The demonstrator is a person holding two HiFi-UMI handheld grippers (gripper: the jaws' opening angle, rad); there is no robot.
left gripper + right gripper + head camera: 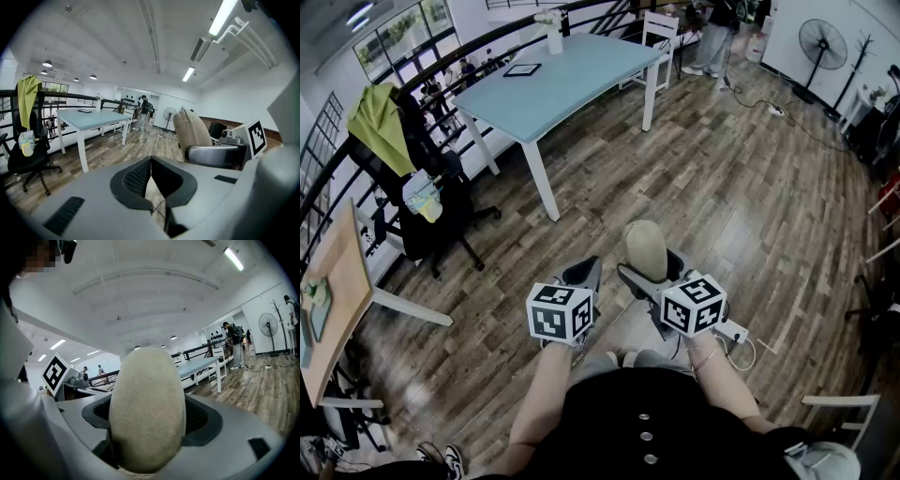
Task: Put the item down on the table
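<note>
Head view: L gripper [582, 270] & R gripper [649, 272] are held side by side over the wood floor [722, 197], on the near side of the light-blue table [581, 84] and well short of it. R gripper's fingers are clamped on a beige oval item [646, 246], which is upright w/ its rounded top sticking out past the fingers. Item isn't on the table; it's well apart from it, out over the floor. L gripper's fingers are together, nothing betw. them. A dark tablet [522, 69] lies on the table near its left edge. White chair [661, 30] at the table's far right corner. Black office chair [431, 216] w/ a yellow-green jacket [377, 122] stands left of the table. Fan [822, 44] is well right of the table.

Left gripper view: fingers shut tip to tip, empty; floor shows thru the slit below the tips. Table is ahead on the left. Item is right of the table and much nearer the camera, w/ one R gripper finger just beneath it.

Right gripper view: item fills the middle, w/ pads pressing it from both sides and fingers spread wide round it. Table shows behind the item, to the right. A person [233, 341] stands beyond the table's far end.
</note>
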